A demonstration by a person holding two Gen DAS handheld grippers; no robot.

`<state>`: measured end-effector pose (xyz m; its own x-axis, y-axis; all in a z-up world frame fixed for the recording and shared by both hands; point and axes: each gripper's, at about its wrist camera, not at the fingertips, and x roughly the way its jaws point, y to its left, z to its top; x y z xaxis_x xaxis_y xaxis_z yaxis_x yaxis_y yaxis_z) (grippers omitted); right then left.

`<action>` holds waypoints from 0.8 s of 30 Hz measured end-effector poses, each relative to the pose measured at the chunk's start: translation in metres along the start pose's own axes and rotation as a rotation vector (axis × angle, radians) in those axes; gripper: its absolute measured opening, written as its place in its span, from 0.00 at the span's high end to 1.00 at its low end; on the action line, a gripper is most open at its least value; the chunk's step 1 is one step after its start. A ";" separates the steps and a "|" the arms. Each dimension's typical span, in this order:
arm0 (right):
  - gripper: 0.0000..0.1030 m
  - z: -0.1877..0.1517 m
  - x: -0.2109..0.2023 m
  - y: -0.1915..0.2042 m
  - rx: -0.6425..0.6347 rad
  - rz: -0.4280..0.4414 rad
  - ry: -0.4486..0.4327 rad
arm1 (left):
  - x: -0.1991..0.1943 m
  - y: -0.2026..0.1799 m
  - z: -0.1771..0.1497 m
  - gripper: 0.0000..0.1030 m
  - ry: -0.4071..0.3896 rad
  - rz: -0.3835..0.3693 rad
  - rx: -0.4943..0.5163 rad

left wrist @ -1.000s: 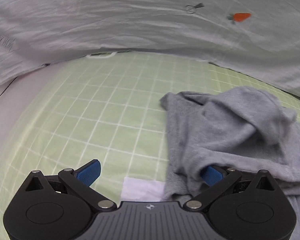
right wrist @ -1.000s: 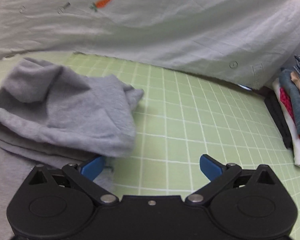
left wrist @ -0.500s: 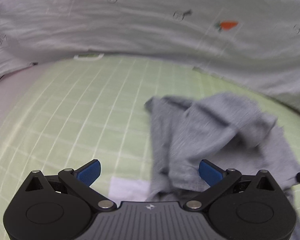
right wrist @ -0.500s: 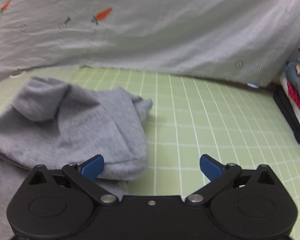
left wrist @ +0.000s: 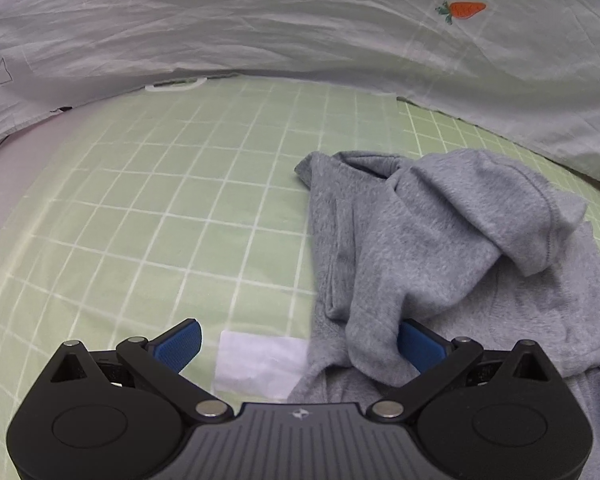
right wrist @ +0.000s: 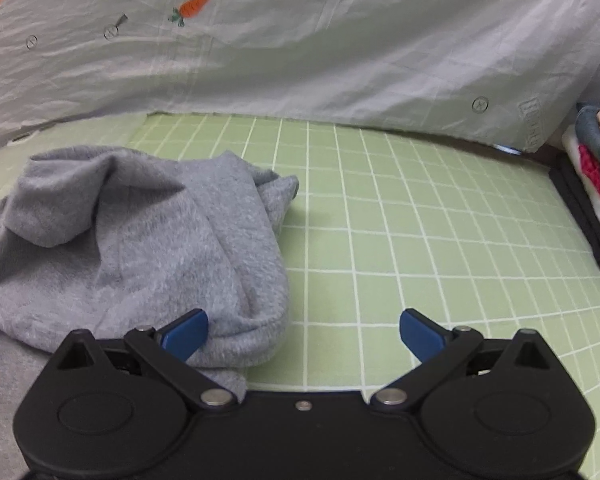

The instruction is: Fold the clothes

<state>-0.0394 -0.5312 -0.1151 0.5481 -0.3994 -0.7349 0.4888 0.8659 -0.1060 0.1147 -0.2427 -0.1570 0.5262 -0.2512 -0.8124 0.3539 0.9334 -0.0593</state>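
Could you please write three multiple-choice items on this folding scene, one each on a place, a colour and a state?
1. Where does the grey garment lie?
A. on the green grid mat
B. on the stack of clothes
C. on a chair

2. What colour are the gripper pads?
A. red
B. blue
C. yellow

3. How stands the right gripper?
A. shut on the garment
B. open
C. out of view

Answers: 1 A, the garment is bunched on the gridded mat; 2 B, the pads show blue in both wrist views; 3 B, its jaws are spread wide, one pad beside the cloth.
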 end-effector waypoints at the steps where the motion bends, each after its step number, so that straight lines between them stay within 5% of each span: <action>1: 0.00 -0.002 -0.006 0.000 0.002 0.001 -0.009 | -0.005 0.000 -0.002 0.00 -0.010 -0.002 -0.001; 9: 0.00 -0.029 -0.050 0.005 0.009 0.022 -0.036 | -0.049 0.006 -0.040 0.00 -0.033 -0.011 -0.019; 24: 0.00 -0.124 -0.098 0.005 0.049 0.113 0.128 | -0.082 0.016 -0.138 0.00 0.116 -0.021 -0.057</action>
<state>-0.1743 -0.4507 -0.1267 0.5123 -0.2563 -0.8197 0.4633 0.8861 0.0125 -0.0295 -0.1718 -0.1711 0.4248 -0.2421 -0.8723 0.3177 0.9422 -0.1068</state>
